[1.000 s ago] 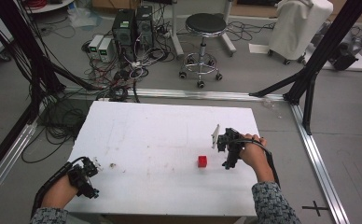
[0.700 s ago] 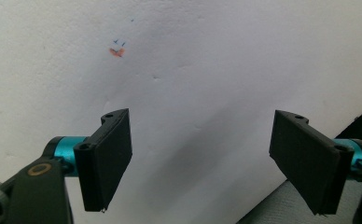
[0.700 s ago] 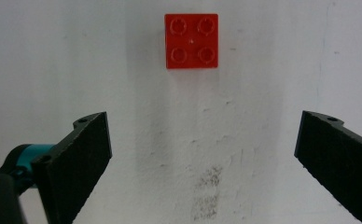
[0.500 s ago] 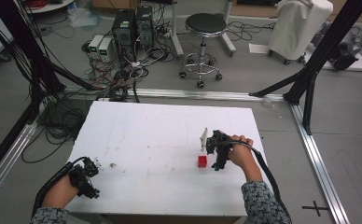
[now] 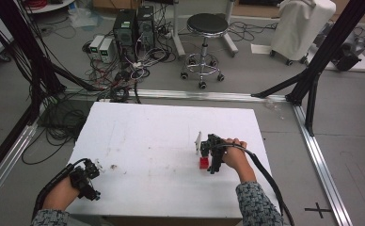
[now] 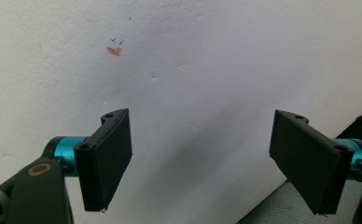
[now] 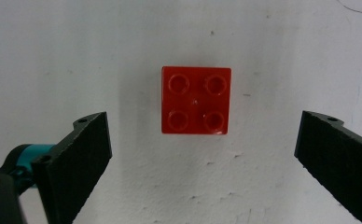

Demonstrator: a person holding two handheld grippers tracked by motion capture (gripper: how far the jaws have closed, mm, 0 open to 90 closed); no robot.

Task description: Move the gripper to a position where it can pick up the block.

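Toward the table's (image 5: pixel 138 127) right edge, the right gripper (image 7: pixel 202 154) hangs over a red brick (image 7: pixel 195 100), pointing down with jaws spread wide, not touching it. At the near left corner, the left gripper (image 6: pixel 200 158) rests low, jaws parted and empty.

High view overlooks the table (image 5: pixel 138 136); gripper views face it closely.

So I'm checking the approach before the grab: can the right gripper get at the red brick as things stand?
Probably yes. The right gripper hangs over the red brick with jaws wide open, and bare table surrounds it.
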